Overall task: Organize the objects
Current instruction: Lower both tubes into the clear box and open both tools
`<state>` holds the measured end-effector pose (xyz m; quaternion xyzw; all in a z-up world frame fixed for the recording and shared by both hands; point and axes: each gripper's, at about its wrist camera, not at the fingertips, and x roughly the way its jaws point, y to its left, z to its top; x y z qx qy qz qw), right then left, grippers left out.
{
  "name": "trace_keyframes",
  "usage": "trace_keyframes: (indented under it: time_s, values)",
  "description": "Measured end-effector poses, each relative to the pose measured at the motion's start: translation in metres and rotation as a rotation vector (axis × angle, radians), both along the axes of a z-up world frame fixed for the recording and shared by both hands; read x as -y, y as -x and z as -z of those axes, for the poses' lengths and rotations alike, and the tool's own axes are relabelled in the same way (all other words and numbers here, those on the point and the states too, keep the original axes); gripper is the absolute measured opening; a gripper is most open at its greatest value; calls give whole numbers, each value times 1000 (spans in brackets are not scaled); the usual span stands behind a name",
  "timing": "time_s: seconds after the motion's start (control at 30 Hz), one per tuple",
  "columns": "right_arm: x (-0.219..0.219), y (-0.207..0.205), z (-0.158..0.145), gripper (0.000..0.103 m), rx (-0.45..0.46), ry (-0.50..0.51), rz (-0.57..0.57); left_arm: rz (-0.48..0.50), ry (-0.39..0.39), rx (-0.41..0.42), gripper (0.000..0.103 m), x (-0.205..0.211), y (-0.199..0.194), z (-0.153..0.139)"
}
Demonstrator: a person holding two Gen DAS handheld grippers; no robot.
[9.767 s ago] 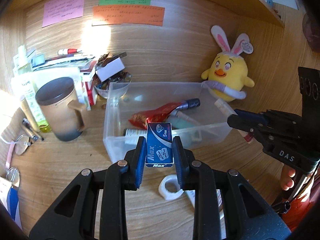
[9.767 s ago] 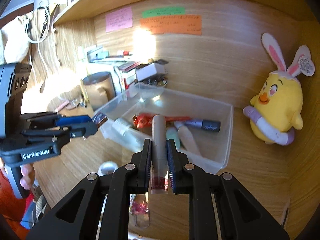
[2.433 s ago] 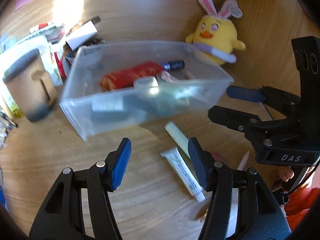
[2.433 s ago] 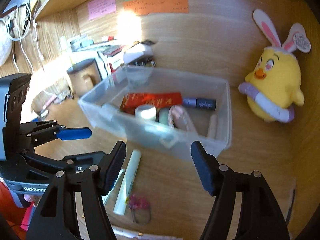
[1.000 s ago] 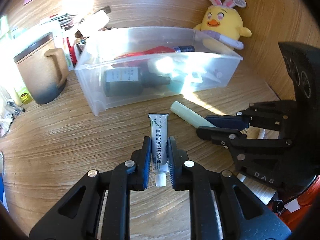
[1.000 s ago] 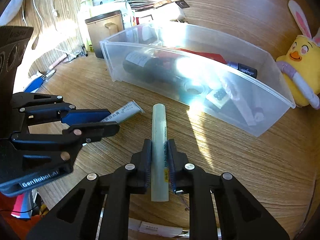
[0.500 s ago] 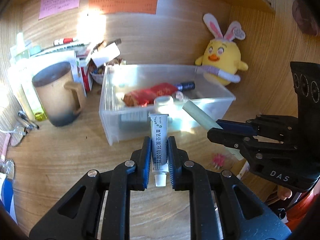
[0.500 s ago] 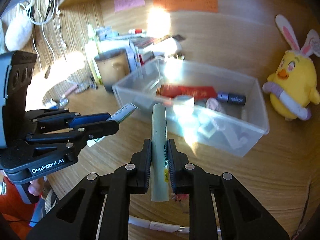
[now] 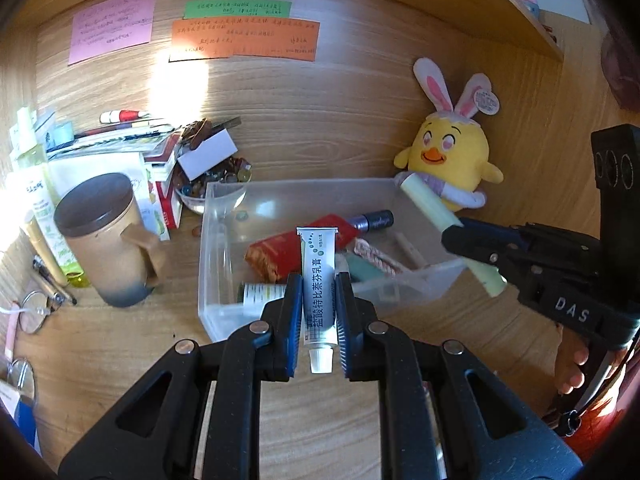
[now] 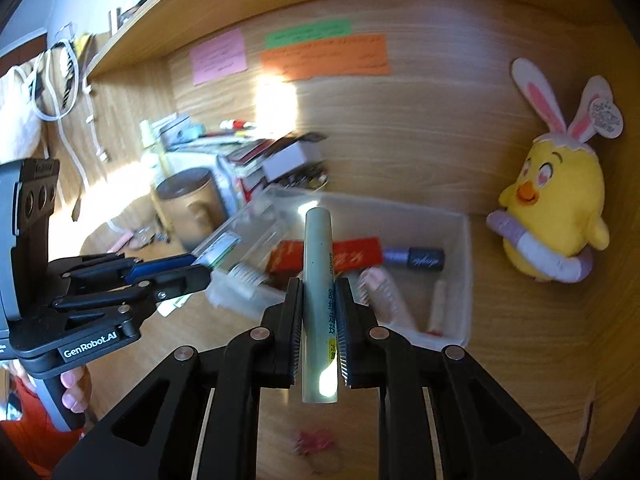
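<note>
Left gripper: jaws clamped on a white ointment tube, cap toward the camera, crimped end pointing over the near wall of the clear plastic bin.

Right gripper: jaws clamped on a pale green tube, held lengthwise above the bin's near wall, toward its right end.

Bin: stands mid-desk, short of the back panel; holds a red packet, a purple-capped tube, a dark bottle and other small items, partly hidden.

Beside it: lidded tan mug to the left, yellow chick plush at the back right corner.

Risks, as judged: both grippers converge on one bin, so they may collide; releasing short of the wall would drop a tube onto the desk; a long tube may bridge the rim or lodge on the contents.
</note>
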<state>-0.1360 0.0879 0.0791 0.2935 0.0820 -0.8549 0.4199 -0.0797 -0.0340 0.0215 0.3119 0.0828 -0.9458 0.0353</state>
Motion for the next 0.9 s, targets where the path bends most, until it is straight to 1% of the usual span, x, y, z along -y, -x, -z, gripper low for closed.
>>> trace_keyframes:
  time_s: [0.2, 0.3, 0.43, 0.57, 0.67, 0.8, 0.9]
  values:
    - [-3, 25, -9, 14, -15, 20, 45, 3, -19, 13, 15, 11, 22, -3]
    - [-1, 35, -11, 14, -24, 14, 61, 2, -14, 24, 15, 15, 31, -4]
    - [4, 45, -10, 14, -69, -28, 104, -3, -11, 43, 16, 21, 46, -2]
    - [11, 59, -1, 14, -64, -63, 120, -30, -7, 78, 16, 28, 62, 5]
    - [16, 70, 12, 14, -40, -90, 122, -40, -9, 104, 16, 31, 70, 13]
    - [19, 84, 30, 14, 39, -93, 106, -38, -14, 127, 16, 32, 77, 23]
    - [21, 92, 40, 14, 76, -113, 106, -22, -22, 141, 16, 30, 81, 29]
